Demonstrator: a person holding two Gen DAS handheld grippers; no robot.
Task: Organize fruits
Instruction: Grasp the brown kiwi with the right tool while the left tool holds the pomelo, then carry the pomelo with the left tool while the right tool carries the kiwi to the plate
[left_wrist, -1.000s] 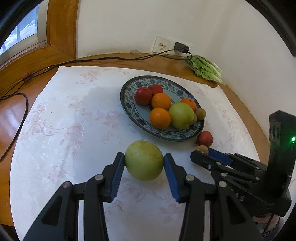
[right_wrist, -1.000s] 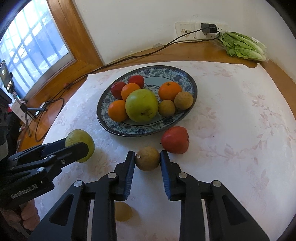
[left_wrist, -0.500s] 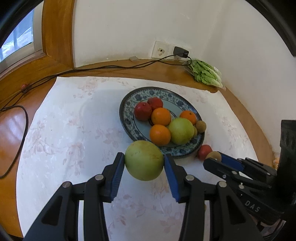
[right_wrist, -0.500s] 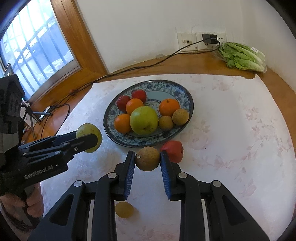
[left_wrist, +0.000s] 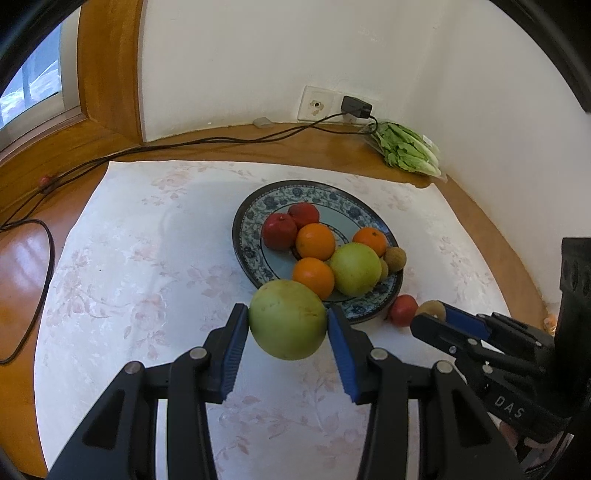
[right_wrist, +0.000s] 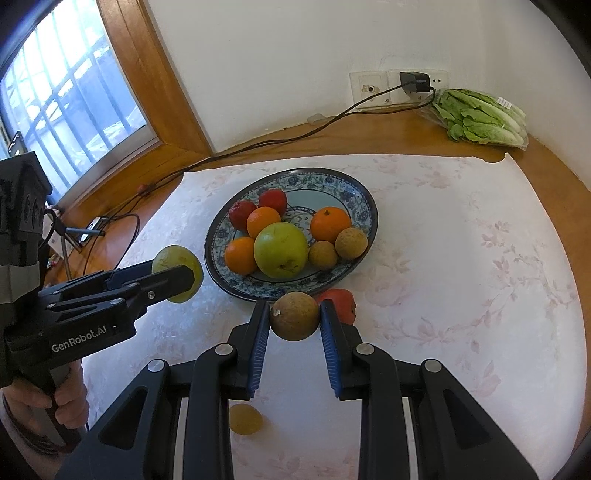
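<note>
Two fruits are being carried toward the plate at the centre of both views, so the step in hand is judged to be the transfer of loose fruit into the dish. In the left wrist view a large green fruit is being gripped at the lower centre by the left gripper, its blue pads pressed on either side and the jaws parted only by the width of the fruit. In the right wrist view a small brown fruit is being pinched at the lower centre by the right gripper, closed nearly as far as it goes. Both fruits are being held just in front of the plate's near rim. The plate is already being crowded by oranges, red fruits, a green fruit and two brown ones, so a free spot is called for, probably the bare blue patch toward the upper part of the dish, and a gentle release so that nothing is being knocked out. A red fruit is being half hidden behind the right gripper's pad, and a yellowish fruit is being partly covered at the bottom of the frame by the gripper's body. How high the held fruits are being kept above the cloth cannot be judged.
</note>
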